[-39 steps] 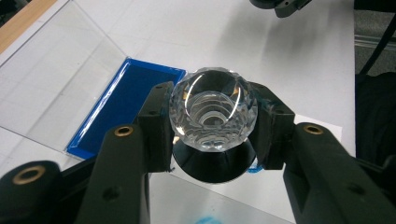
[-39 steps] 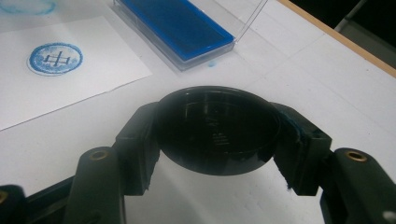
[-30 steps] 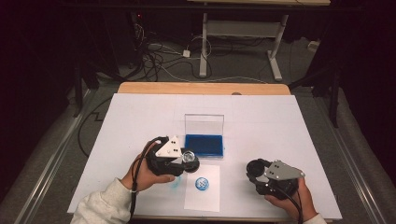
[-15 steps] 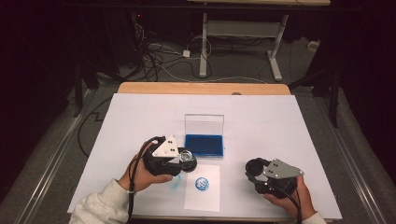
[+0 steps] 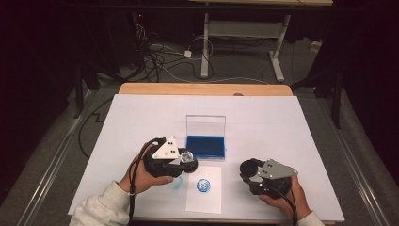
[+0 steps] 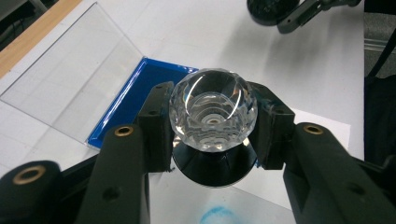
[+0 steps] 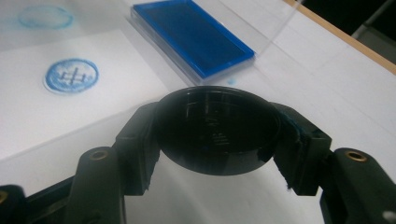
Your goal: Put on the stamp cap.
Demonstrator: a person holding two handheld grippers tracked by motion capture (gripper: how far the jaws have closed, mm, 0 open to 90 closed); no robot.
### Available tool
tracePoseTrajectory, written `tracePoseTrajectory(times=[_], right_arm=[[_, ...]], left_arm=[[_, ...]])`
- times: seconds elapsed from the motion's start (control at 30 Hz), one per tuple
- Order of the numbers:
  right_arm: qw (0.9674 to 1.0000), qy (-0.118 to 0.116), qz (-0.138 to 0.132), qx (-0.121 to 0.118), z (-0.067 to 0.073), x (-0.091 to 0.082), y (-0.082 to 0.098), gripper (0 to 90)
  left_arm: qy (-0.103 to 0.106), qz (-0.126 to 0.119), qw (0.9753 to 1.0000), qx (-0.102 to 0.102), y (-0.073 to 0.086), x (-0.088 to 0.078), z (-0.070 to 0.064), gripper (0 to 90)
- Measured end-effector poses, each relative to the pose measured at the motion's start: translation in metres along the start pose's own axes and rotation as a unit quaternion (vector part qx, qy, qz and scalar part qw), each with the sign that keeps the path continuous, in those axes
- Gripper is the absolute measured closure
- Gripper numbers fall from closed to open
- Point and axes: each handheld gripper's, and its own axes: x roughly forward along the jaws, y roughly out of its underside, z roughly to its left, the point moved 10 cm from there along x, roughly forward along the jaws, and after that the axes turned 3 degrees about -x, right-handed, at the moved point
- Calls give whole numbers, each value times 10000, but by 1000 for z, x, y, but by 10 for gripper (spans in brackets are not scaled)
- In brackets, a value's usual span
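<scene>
left claw [image 6: 212, 135] clamped on crystal-knob stamp [image 6: 213, 115], held beside blue ink pad [image 5: 205, 146] | right claw [image 7: 217, 140] clamped on black stamp cap [image 7: 217, 128] | 1 blue print [image 5: 203, 185] on paper [image 5: 204, 200], stamping looks done | left: cap stamp, set down on desk [image 5: 282, 122]

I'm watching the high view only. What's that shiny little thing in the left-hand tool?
Observer: A clear faceted stamp with a round black base, clamped by the left gripper on both sides.
Operator: And the dark lump in the other tool?
Observer: A round black cap, held in the right gripper with its hollow side toward that camera.
Operator: Is the blue dot on the paper just a blot?
Observer: No. Up close the round blue print has a grid-like pattern of crossing lines inside. Another faint blue ring lies beyond the paper sheet.
</scene>
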Motion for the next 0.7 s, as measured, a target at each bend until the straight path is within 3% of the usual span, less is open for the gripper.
tracePoseTrajectory(times=[0.33,0.7], right_arm=[[9986,-366,-146,-367,34,31,-30,384],[9968,-653,-324,-327,57,56,-50,384]], left_arm=[[33,-126,9999,4,-8,-3,-4,545],[249,-379,9990,-5,-26,0,-12,545]])
